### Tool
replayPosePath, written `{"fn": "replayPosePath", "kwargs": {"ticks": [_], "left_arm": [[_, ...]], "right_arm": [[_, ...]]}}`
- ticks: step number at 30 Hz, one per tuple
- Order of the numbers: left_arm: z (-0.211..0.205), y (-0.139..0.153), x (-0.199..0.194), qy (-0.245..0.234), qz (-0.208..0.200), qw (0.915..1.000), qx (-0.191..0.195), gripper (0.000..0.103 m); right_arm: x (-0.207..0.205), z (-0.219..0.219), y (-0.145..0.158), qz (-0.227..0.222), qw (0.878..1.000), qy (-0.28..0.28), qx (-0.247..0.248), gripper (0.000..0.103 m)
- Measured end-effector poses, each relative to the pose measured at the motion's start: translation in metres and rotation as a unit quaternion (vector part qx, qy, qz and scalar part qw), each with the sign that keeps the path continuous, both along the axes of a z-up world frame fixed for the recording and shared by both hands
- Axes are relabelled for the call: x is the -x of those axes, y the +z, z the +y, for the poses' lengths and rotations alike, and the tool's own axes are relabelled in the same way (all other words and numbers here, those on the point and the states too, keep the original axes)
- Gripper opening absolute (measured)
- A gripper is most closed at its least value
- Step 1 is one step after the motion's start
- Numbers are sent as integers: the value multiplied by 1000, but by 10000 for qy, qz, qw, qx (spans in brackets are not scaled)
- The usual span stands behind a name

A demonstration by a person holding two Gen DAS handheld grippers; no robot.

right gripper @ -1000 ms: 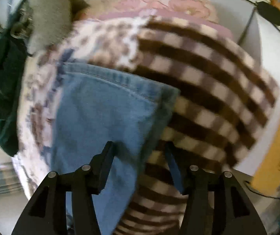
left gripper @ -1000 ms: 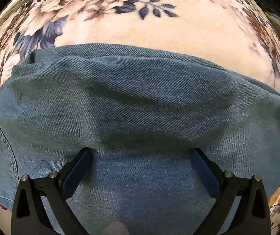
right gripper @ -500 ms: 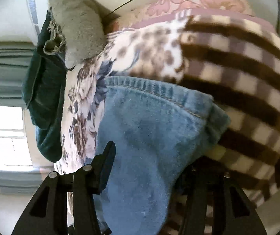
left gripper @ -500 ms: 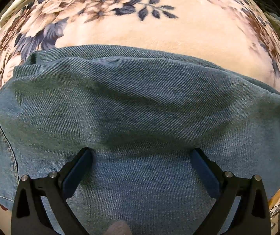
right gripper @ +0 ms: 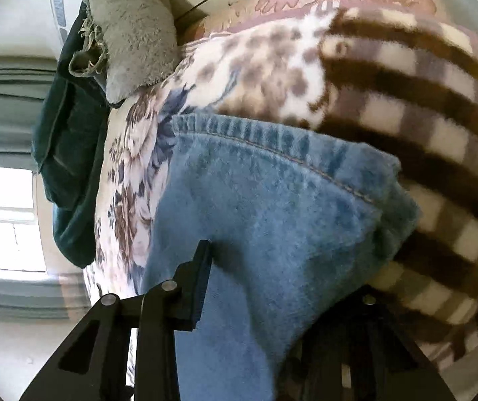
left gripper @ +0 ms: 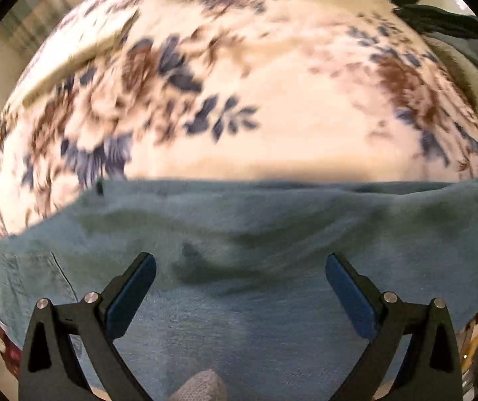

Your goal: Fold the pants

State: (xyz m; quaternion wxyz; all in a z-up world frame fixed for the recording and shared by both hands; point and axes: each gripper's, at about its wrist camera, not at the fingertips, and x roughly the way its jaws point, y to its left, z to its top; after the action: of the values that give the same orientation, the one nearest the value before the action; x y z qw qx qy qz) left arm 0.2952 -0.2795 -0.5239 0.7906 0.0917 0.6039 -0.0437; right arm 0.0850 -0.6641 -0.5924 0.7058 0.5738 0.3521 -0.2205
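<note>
Both grippers work the denim from opposite ends. Nearest the lens in the left wrist view, the left gripper (left gripper: 240, 277) stands with its blue-padded fingers (left gripper: 135, 287) spread wide and nothing between them, hovering over the pants (left gripper: 245, 234). Compared with half a second ago, the denim fills less of that view and its far edge sits lower. More of the floral blanket (left gripper: 289, 127) shows beyond it, and the whole view is blurred. That reads as the left gripper pulling back or tipping up off the cloth rather than pressing on it.

In the right wrist view, the right gripper (right gripper: 282, 267) has a thick bundle of the pants (right gripper: 272, 220) between its fingers. The left finger lies against the denim. The other finger is buried under the fabric, so its jaws look closed on the cloth, though the far contact is hidden. A second ago the denim only lay partly between spread fingers; now the bundle fills the gap and rises toward the lens, the stitched hem (right gripper: 272, 147) at its far end. That suggests the leg end is grasped and lifted, ready to be carried over for a fold.

Farther out, the pants rest on the floral blanket, with a brown checked blanket (right gripper: 422, 133) alongside. Beyond lie a grey towel (right gripper: 132, 23) and a dark green cloth (right gripper: 68, 133) near the window.

The fold itself appears not yet laid down.
</note>
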Motion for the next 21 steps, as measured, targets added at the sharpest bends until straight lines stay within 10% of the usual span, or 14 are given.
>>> {"fn": "replayPosePath", "kwargs": {"ticks": [2, 15, 21], "left_arm": [[-10, 13, 4, -121, -198, 9997, -105, 103], [-9, 56, 17, -263, -682, 9967, -345, 103], [18, 60, 14, -89, -277, 9993, -250, 103]], "right_arm": [[-4, 5, 9, 147, 9997, -14, 219, 9], [-13, 60, 116, -58, 9932, 324, 1118, 7], [-22, 106, 155, -288, 9873, 669, 1412, 7]]}}
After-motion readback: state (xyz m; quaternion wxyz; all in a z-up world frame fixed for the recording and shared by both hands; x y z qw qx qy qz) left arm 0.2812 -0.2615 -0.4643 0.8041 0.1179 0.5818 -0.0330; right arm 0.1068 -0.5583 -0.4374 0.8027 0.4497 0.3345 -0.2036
